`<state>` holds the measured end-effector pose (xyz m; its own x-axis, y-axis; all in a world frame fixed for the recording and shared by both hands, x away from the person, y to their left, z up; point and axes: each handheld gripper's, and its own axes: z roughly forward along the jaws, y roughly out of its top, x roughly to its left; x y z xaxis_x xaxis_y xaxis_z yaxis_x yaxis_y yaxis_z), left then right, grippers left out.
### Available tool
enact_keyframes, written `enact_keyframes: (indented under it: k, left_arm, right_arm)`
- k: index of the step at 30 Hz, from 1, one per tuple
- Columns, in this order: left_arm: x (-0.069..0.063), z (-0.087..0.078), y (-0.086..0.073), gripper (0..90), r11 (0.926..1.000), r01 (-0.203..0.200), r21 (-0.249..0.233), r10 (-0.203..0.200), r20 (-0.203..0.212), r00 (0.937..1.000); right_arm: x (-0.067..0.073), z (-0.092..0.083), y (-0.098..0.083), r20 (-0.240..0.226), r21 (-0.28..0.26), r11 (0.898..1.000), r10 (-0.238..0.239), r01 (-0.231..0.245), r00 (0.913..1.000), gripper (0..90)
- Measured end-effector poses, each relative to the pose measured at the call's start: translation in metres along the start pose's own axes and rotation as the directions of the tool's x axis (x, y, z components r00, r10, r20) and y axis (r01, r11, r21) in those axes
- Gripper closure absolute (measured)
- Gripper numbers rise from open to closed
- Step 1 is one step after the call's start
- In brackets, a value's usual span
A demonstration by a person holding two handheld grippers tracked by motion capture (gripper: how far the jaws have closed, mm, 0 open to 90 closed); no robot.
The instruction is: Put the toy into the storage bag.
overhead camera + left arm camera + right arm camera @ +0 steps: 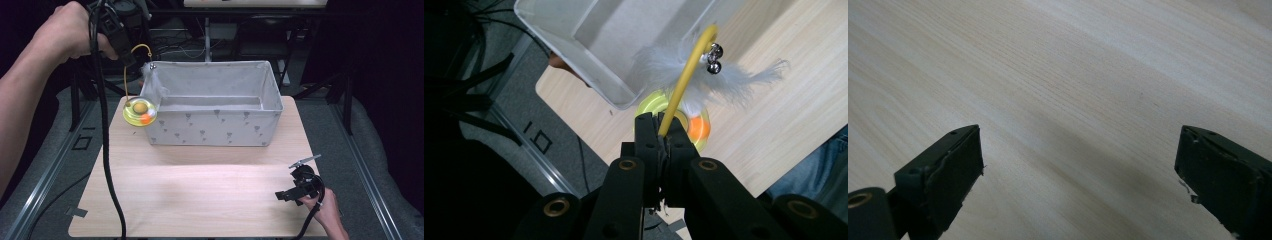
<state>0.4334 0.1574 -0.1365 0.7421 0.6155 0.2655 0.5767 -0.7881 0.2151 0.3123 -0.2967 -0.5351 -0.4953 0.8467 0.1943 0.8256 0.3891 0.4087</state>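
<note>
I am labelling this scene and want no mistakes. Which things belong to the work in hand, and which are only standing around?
In the work:
- left gripper, shut on the yellow wand
- cat toy, hanging beside the bin
- fabric bin

Standing around:
- right gripper, open over the table
- black frames behind

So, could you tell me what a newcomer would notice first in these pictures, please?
The bright yellow cat toy stands out: it hangs in the air at the near left corner of the grey fabric bin, its thin yellow wire pinched in the left gripper, with white feathers and small bells on the wire's curl. The right gripper rests open over bare wooden table.
</note>
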Motion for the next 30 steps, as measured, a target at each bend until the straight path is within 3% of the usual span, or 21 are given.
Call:
enact_keyframes:
  k: [16, 19, 30]
  left_arm:
    - [0.021, -0.011, 0.018, 88.7, 0.9979, 0.065, -0.002, -0.065, -0.029, 0.9975]
    - [0.022, -0.01, 0.021, 88.7, 0.9978, 0.066, -0.007, -0.066, -0.049, 0.9966]
    - [0.031, -0.014, 0.034, 88.7, 0.9953, 0.092, -0.03, -0.094, -0.062, 0.9937]
  right_arm:
    - [-0.001, -0.001, 0.0, -0.006, 0.01, 1.0, -0.011, 0.011, 0.9999, 4.8]
    - [-0.001, -0.001, 0.0, -0.009, 0.006, 1.0, -0.009, 0.009, 0.9999, 4.8]
    - [-0.002, -0.002, 0.0, -0.01, 0.0, 1.0, -0.005, 0.005, 0.9999, 4.7]
